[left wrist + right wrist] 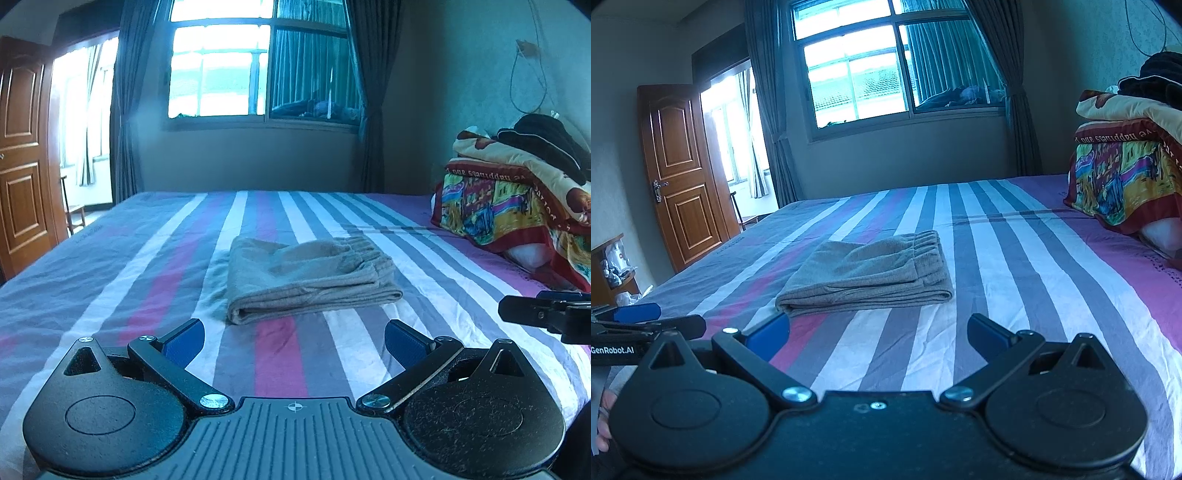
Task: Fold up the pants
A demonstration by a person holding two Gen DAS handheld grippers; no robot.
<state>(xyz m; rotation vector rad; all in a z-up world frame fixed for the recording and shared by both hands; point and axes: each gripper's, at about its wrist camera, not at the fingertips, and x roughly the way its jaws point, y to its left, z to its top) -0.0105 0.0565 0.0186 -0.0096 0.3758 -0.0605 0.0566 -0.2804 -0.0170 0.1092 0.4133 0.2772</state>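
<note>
White lettering reading "GenRobot.AI" is showing on the black body of the left tool (pixel 646 325), just left of the right tool. Mirrored pale lettering, partly readable as "happiness and", is running along the dark red band of the colourful folded quilt (pixel 1123 177), far right ahead.
</note>
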